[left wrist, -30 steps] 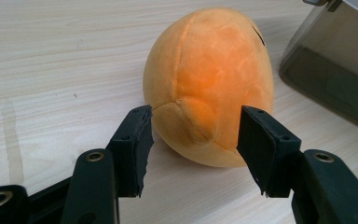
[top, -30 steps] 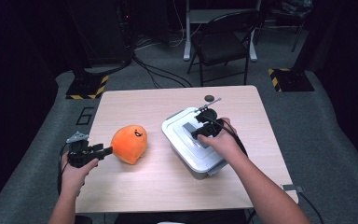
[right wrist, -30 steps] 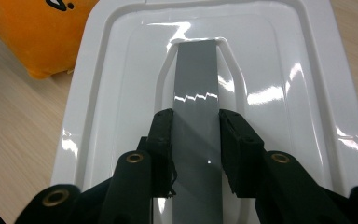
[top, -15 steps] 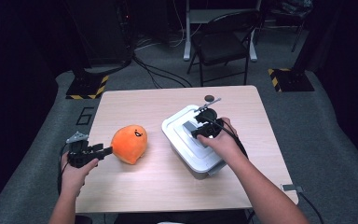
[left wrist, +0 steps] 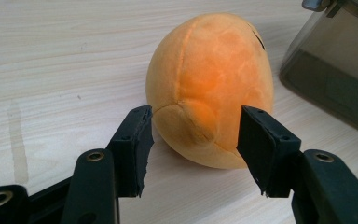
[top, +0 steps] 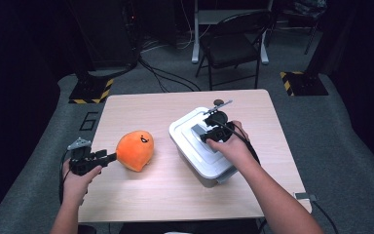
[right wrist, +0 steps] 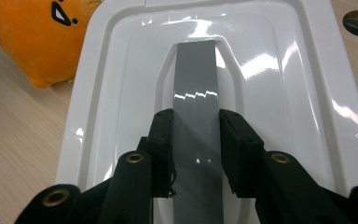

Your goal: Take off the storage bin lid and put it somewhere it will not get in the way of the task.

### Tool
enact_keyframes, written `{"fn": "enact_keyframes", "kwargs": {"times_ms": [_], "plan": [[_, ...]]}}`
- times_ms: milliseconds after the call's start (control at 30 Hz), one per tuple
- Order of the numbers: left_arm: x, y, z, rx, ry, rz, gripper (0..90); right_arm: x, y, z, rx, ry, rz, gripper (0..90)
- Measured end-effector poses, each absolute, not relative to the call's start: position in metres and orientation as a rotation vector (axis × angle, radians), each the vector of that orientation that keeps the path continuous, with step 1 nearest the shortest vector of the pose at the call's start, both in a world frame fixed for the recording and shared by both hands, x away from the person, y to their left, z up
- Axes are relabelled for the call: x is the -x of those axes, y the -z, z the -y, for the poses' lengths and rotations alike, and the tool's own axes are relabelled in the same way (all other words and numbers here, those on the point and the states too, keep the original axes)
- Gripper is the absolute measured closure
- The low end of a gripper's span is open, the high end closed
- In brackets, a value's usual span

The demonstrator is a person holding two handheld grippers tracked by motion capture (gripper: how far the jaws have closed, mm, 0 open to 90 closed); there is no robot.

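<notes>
An orange plush (top: 135,149) with a small face lies on the wooden table (top: 165,195), left of a white-lidded plastic box (top: 195,148). My left gripper (top: 111,157) is at the plush's left end. In the left gripper view its jaws stand open on either side of the plush's (left wrist: 209,88) near bulge, which they do not squeeze. My right gripper (top: 209,135) rests on the box lid (right wrist: 279,93) and is shut on the lid's grey handle (right wrist: 196,79), one jaw against each long side. The plush (right wrist: 37,42) also peeks in at the right gripper view's top left.
A round hole (top: 218,102) is set into the table behind the box, near the far edge. A folding chair (top: 233,46) stands beyond the table. Floor cables and yellow-black striped bases (top: 90,90) lie at the back. The box's dark translucent wall (left wrist: 335,79) is right of the plush.
</notes>
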State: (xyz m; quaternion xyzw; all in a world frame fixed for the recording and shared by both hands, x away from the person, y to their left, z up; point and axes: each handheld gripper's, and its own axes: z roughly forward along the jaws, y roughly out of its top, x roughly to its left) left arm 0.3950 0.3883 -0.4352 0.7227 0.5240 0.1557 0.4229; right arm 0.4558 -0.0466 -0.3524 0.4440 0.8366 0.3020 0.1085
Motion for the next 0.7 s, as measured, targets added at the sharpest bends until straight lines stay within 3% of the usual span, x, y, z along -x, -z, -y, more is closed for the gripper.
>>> {"fn": "enact_keyframes", "kwargs": {"times_ms": [700], "plan": [[-0.395, 0.437, -0.390, -1.801, -0.388, -1.321, 44.7, -0.459, 0.335, 0.069, -1.326, -0.922, -2.407, 66.5]]}}
